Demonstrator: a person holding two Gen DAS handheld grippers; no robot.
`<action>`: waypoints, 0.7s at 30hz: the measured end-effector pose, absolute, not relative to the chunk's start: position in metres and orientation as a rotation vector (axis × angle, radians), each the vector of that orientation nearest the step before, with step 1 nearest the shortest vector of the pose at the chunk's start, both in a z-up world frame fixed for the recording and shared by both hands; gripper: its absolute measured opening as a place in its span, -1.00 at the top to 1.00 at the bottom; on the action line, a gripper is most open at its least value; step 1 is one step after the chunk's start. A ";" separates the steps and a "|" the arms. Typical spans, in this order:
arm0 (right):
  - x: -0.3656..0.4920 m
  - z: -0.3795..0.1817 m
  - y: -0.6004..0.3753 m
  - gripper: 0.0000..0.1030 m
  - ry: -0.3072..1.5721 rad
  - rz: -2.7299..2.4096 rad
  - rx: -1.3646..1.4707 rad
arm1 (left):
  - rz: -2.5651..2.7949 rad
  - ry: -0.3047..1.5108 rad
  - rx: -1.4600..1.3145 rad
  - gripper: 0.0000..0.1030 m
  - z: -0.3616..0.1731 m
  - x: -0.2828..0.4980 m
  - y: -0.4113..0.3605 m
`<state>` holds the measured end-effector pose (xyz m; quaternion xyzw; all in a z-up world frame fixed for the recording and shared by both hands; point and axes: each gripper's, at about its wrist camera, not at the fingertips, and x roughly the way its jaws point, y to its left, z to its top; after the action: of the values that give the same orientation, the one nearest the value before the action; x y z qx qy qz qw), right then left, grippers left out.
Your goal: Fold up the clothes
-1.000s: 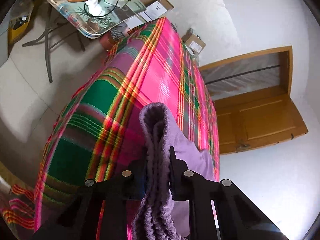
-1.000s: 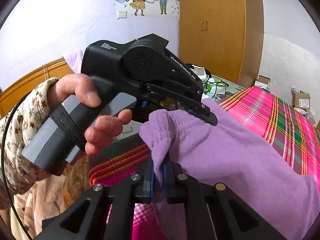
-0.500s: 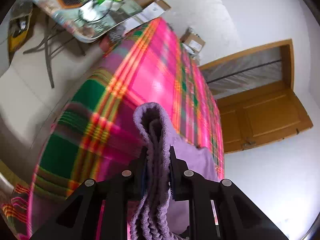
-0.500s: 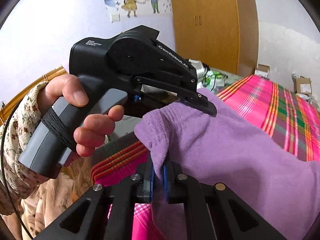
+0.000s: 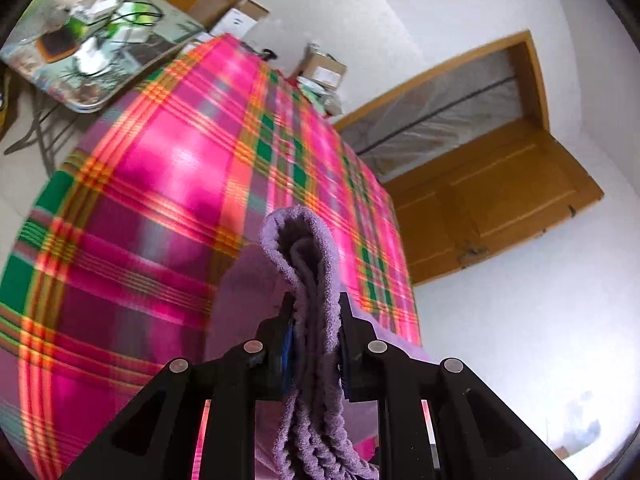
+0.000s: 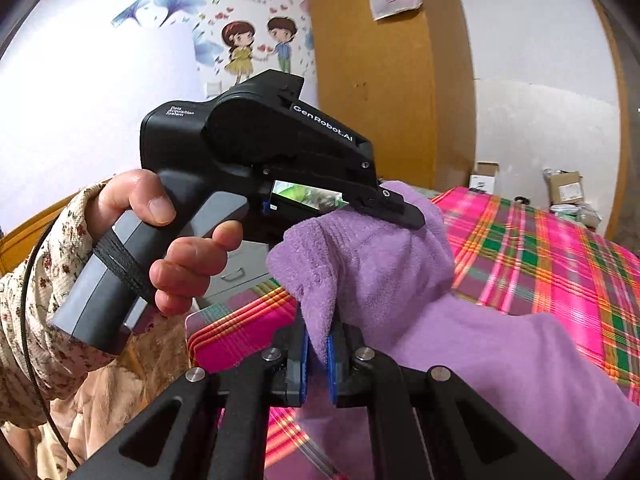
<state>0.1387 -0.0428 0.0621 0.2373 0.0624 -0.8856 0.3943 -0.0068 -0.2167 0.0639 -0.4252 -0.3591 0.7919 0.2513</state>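
Purple towel [image 6: 400,264] clamped in left gripper [image 5: 316,320], right gripper [image 6: 318,344], above plaid bedspread [image 5: 160,184]

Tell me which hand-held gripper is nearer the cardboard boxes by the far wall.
Left. The left hand-held gripper holds the purple towel farther over the bed, toward the cardboard boxes; the right hand-held gripper clamps the towel nearer the person.
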 end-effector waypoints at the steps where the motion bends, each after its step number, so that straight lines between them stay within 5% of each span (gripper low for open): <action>1: 0.141 0.064 -0.037 0.86 0.155 -2.258 0.595 | 2.149 -0.965 -1.156 0.64 0.066 -0.007 -0.210; 21: 0.154 0.062 0.068 0.86 0.078 -2.467 0.641 | 1.939 -0.809 -1.217 0.64 0.059 -0.027 -0.085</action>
<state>0.1541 0.0681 0.0617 0.2406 0.0292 -0.9254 0.2913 -0.0269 -0.0849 0.0585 -0.4697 -0.3122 0.7483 0.3492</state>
